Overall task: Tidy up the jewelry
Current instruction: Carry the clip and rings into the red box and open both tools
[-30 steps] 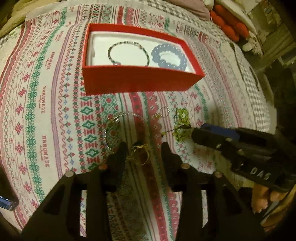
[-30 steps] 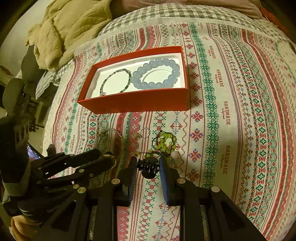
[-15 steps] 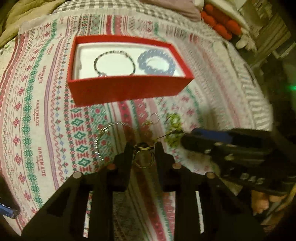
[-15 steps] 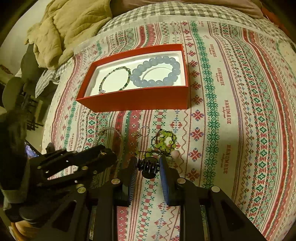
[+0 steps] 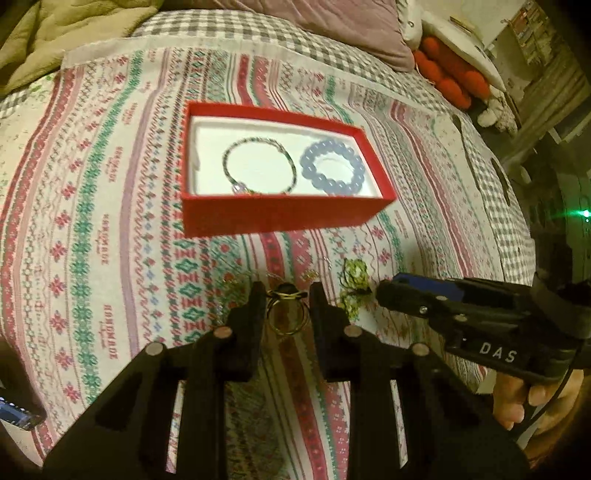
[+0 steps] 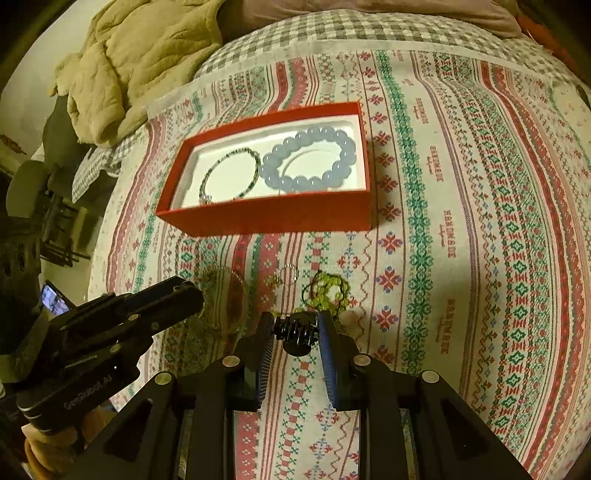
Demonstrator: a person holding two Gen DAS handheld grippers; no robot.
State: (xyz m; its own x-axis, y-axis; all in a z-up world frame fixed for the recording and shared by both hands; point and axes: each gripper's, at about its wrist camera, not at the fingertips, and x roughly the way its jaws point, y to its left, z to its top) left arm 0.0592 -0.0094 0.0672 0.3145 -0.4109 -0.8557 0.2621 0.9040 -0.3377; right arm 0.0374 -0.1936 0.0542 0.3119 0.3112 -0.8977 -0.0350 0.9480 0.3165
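A red box (image 5: 280, 218) (image 6: 273, 218) with a white lining holds a thin beaded bracelet (image 5: 258, 164) (image 6: 229, 173) and a chunky pale blue bead bracelet (image 5: 332, 168) (image 6: 308, 158). My left gripper (image 5: 287, 295) is shut on a gold ring (image 5: 288, 314) and holds it above the cloth. My right gripper (image 6: 296, 325) is shut on a small black hair claw (image 6: 297, 332). A green bead bracelet (image 6: 327, 291) (image 5: 352, 286), a small thin ring (image 6: 288, 275) and a clear thin bangle (image 6: 225, 295) lie on the cloth before the box.
A patterned cloth (image 6: 461, 221) covers a checked bed. A beige blanket (image 6: 140, 59) lies at the far left, a pillow (image 5: 332, 26) and red plush toy (image 5: 450, 74) at the far right. A phone (image 6: 55, 299) lies at the left edge.
My left gripper closed on the gold ring and lifted it off the cloth, pulling back from the box. My right gripper has stayed shut on the hair claw, nearly still.
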